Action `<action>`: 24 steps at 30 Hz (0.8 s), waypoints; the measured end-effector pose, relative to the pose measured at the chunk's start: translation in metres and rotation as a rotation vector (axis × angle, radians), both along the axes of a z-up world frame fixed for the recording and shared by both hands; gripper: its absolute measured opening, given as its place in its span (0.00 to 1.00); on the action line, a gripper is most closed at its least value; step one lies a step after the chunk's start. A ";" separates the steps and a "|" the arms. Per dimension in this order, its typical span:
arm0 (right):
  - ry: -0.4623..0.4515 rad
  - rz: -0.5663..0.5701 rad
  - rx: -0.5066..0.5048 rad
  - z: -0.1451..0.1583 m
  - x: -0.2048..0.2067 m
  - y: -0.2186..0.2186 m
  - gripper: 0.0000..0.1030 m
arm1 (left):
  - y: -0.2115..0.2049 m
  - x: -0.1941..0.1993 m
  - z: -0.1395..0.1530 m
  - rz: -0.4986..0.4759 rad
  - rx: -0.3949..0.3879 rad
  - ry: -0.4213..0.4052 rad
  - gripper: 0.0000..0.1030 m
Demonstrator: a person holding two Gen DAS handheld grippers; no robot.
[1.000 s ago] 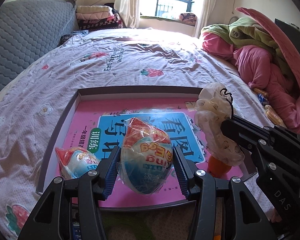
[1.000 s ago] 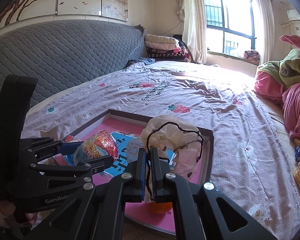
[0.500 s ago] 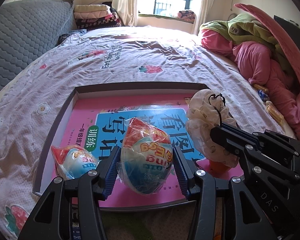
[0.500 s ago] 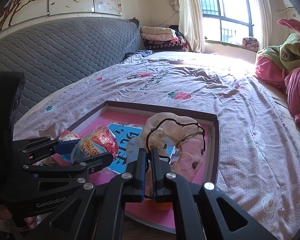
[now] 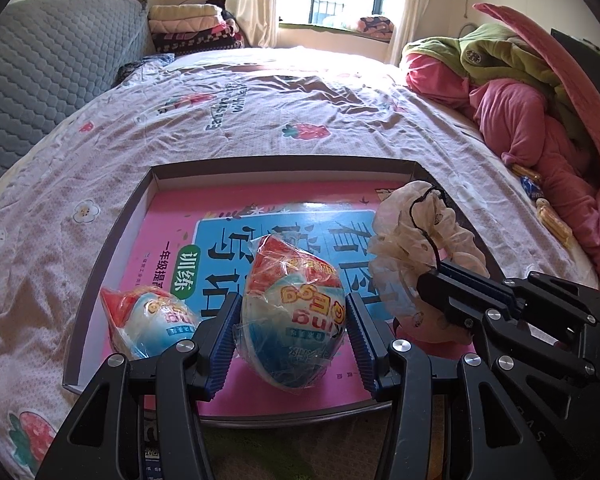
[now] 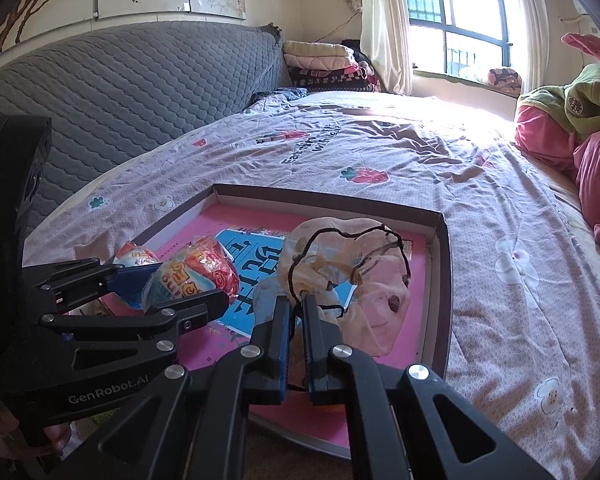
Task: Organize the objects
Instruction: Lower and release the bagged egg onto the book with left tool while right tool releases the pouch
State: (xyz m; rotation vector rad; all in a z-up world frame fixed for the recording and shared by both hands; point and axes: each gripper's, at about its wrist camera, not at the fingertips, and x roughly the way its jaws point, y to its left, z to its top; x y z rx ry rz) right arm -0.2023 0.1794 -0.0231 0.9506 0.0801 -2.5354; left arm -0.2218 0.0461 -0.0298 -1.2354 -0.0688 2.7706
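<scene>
A shallow dark-rimmed tray (image 5: 284, 164) lies on the bed with a pink and blue book (image 5: 260, 208) flat inside it. My left gripper (image 5: 293, 304) is shut on a plastic-wrapped toy egg (image 5: 294, 312), red on top and blue below, over the tray's near part. A second wrapped egg (image 5: 148, 324) lies in the tray's near left corner. My right gripper (image 6: 296, 300) is shut on a cream scrunchie (image 6: 364, 276), pinching its black cord over the tray's right side. The right wrist view shows the left gripper (image 6: 176, 286) with its egg (image 6: 196, 276) at the left.
The bedspread (image 5: 300, 112) with strawberry prints stretches far beyond the tray. A grey quilted headboard (image 6: 140, 92) runs along the left. Pink and green bedding (image 5: 520, 100) is piled on the right, with snack packets (image 5: 556, 220) beside it. Folded blankets (image 5: 188, 24) sit by the window.
Both grips are unchanged. The right wrist view has tipped a little, so the tray sits higher in it. The left gripper and its egg have hardly moved.
</scene>
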 end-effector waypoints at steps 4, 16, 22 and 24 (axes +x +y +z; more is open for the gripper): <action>0.001 0.003 0.019 -0.003 0.002 -0.003 0.06 | 0.003 -0.003 -0.004 -0.010 -0.014 -0.012 0.52; -0.014 0.017 0.064 -0.001 0.005 -0.007 0.11 | 0.003 -0.005 -0.005 -0.008 -0.033 -0.013 0.52; -0.037 0.008 0.035 0.005 0.007 0.000 0.19 | 0.007 -0.004 -0.005 -0.015 -0.039 -0.014 0.52; -0.035 0.005 0.038 0.007 0.008 0.002 0.21 | 0.008 -0.004 -0.005 -0.014 -0.038 -0.015 0.52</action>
